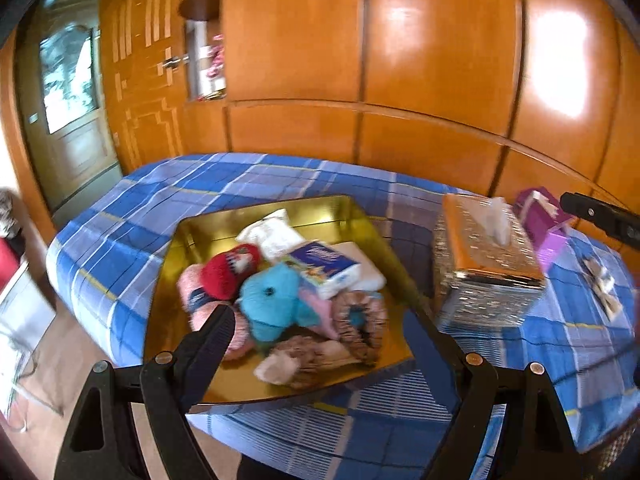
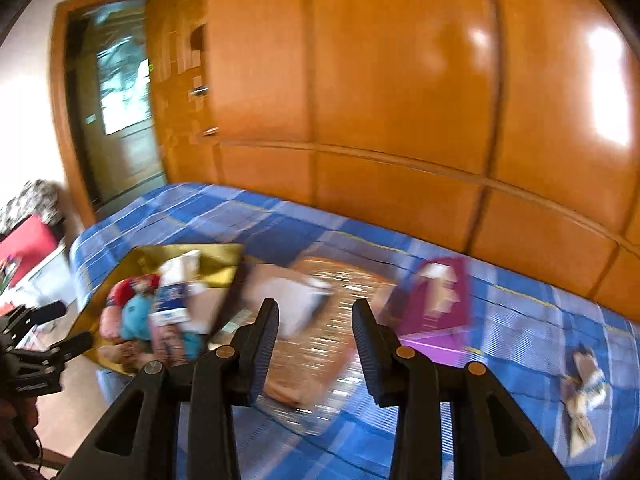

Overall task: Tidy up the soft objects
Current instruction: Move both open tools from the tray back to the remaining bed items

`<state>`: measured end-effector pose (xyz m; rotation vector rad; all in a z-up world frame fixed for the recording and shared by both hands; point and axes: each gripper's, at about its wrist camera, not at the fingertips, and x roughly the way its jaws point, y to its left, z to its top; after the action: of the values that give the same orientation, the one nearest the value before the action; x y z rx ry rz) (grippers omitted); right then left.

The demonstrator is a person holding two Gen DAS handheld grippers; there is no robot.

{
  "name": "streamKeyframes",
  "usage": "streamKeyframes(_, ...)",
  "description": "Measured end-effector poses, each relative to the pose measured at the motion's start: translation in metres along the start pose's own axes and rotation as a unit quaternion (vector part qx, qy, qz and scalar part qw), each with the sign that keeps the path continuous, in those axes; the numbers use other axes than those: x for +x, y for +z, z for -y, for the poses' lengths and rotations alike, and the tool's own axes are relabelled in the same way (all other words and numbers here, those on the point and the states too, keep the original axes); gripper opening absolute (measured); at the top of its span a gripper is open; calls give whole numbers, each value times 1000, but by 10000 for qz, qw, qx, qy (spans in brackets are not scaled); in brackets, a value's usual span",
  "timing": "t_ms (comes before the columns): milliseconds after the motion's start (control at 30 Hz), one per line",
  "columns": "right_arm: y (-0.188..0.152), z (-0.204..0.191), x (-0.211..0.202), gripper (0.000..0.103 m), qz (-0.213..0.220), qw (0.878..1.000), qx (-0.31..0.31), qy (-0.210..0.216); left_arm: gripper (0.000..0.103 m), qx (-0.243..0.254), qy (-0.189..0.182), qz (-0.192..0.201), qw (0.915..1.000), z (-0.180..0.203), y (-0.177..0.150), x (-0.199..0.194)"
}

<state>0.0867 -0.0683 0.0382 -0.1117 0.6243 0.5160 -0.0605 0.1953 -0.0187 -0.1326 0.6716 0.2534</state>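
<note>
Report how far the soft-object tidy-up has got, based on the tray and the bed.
Done: the gold tray already holds a pile of soft things, including a blue plush, a red knit piece and a tissue pack. In hand: nothing; the left hand-held gripper and right hand-held gripper are both empty. Left: one small soft item lies loose on the bed.

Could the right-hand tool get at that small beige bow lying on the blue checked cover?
Probably yes. The small beige bow lies alone on the blue checked cover, off to the right of the right gripper, whose fingers stand apart and empty. The purple box sits clear of it.
</note>
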Motion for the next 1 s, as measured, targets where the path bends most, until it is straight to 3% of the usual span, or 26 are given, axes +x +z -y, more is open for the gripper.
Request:
streamKeyframes(200, -18, 82, -14, 38, -108, 9944, 810, -664, 86, 475, -355, -22, 9982, 37, 2, -5)
streamKeyframes(400, -48, 170, -31, 38, -308, 9754, 1711, -1357, 86, 1027, -859, -106, 9909, 83, 5, -6)
streamKeyframes(500, -65, 216, -43, 42, -360, 9599, 2245, -1639, 86, 1333, -1169, -150, 9840, 109, 4, -6)
streamKeyframes(633, -89, 281, -64, 43, -404, 9304, 3049, -1994, 86, 1814, -1616, -211, 9698, 149, 2, -5)
streamKeyframes(767, -105, 331, -76, 43, -527, 9078, 3419, -2372, 86, 2167, -1957, -349, 9558, 180, -1, -2)
streamKeyframes(900, -112, 369, -63, 44, -840, 8975, 3487, -2568, 86, 2494, -2157, -479, 9429, 209, -6, 3)
streamKeyframes(1000, -110, 385, -45, 44, -1067, 8982, 3406, -2565, 86, 2630, -2260, -540, 9364, 223, -8, 6)
